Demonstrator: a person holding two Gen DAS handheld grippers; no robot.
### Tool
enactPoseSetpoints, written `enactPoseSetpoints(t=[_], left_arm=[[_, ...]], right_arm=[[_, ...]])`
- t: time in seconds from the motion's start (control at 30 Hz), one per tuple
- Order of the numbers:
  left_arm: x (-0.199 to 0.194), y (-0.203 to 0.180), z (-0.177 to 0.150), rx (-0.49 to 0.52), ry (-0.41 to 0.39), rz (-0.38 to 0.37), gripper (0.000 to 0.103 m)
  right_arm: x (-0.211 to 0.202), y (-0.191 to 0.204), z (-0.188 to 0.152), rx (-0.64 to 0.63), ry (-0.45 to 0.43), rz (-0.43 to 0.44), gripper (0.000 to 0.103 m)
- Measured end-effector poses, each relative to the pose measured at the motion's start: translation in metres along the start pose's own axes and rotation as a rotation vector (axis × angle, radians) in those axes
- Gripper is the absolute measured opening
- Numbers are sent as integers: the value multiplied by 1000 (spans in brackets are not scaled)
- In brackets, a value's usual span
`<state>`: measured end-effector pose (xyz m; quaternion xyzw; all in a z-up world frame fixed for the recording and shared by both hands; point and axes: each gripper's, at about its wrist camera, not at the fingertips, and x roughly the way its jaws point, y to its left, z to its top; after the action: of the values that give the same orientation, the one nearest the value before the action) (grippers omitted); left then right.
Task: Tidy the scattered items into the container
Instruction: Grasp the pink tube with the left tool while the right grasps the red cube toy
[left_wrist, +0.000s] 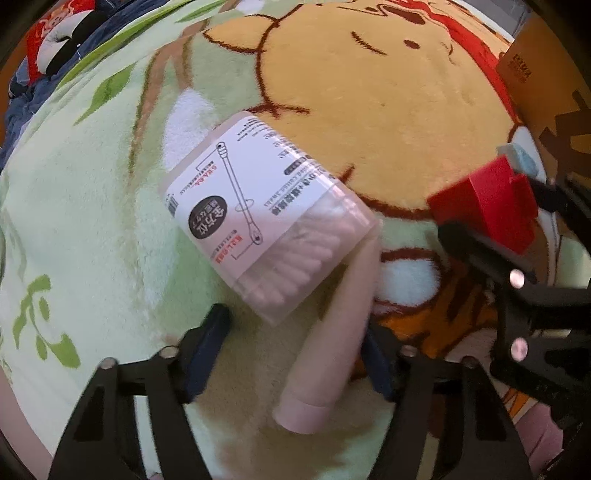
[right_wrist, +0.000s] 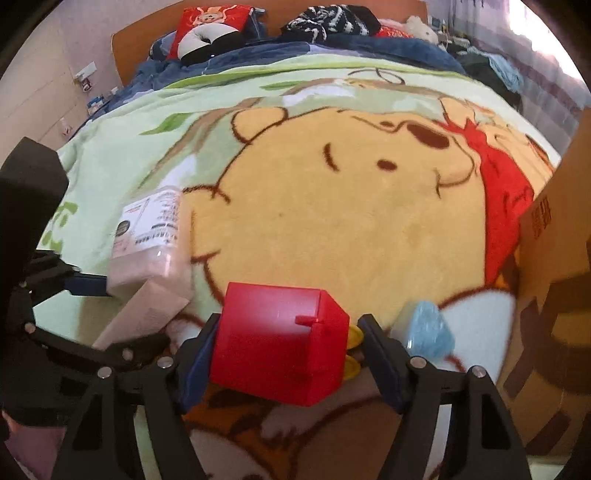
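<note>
Bed, covered by a pale green plush blanket (right_wrist: 122, 155) printed with a large yellow cartoon bear; all items lie on it. Left tool (left_wrist: 295, 343): black frame, blue pads, pointing down at the blanket, jaws standing part-open astride the capped end of a pale pink tube (left_wrist: 332, 332) with gaps on both sides, the pads not pressing it. Pink tube: smooth, matte, flat-ended cap toward the camera, lying at a slant, its far end against the swab box. Cotton swab box (left_wrist: 266, 210): clear rounded plastic, white label with dark printed text and a drawing of a swab, white swab tips massed at the lower end; it lies on its side just beyond the left tool. Right tool (right_wrist: 286, 354): same build, jaws fairly wide around a red box (right_wrist: 280, 343), the left pad at or on the box's side, the right pad clear of it; no firm grip shows. Red box: glossy red plastic, squarish, a small raised tab on its front edge, sitting tilted on the blanket. Small yellow pieces (right_wrist: 352, 343) show just behind its right side, too hidden to identify. Light blue packet (right_wrist: 424, 328): crinkled, lying just right of the right tool. Cardboard box (right_wrist: 554, 258): brown, printed, standing at the far right edge.
</note>
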<state>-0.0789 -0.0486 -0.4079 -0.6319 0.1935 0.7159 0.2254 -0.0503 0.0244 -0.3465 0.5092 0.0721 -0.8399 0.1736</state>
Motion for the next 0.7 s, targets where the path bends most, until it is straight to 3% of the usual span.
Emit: enactPoseSetpoints(t=[0.1, 0.43, 0.57, 0.63, 0.7], left_arm=[[-3, -1, -3, -21, -4, -28, 39], [-10, 8, -17, -123, 22, -105, 31], [-9, 0, -17, -93, 26, -73, 44], [-8, -5, -17, -99, 29, -63, 43], [-10, -11, -18, -99, 28, -64, 29]], right_arm=[[-8, -2, -13, 27, 6, 10, 75], [-19, -8, -51, 67, 72, -5, 75], [-11, -5, -50, 73, 87, -32, 79], [-7, -5, -50, 72, 97, -38, 80], [-7, -6, -50, 82, 91, -34, 78]])
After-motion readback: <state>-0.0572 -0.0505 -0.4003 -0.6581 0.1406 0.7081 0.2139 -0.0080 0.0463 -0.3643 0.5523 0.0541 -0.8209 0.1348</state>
